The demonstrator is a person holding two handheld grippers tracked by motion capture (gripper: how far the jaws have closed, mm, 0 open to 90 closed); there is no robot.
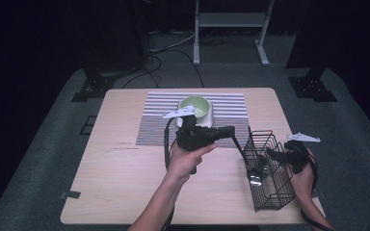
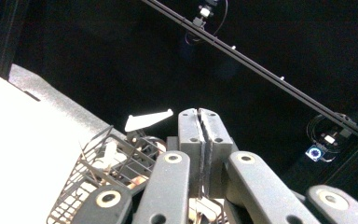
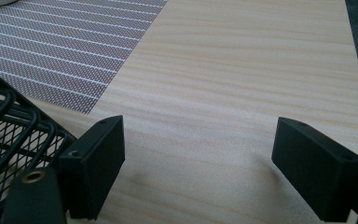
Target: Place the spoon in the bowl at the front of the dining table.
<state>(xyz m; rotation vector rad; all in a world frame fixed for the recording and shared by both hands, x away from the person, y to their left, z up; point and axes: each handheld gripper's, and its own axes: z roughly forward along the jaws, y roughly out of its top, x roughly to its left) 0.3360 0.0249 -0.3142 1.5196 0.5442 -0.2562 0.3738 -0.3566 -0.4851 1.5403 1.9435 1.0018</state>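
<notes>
Holding a spoon by its long dark handle, the left tongs are pressed shut on it and slant its bowl down into the black wire basket, which stands near the desk's right front corner. The right tongs gape wide just beside the basket's outer wall, probably ready to steady it. Beyond sits a green bowl on a striped placemat; bare desk lies open toward the left.
</notes>
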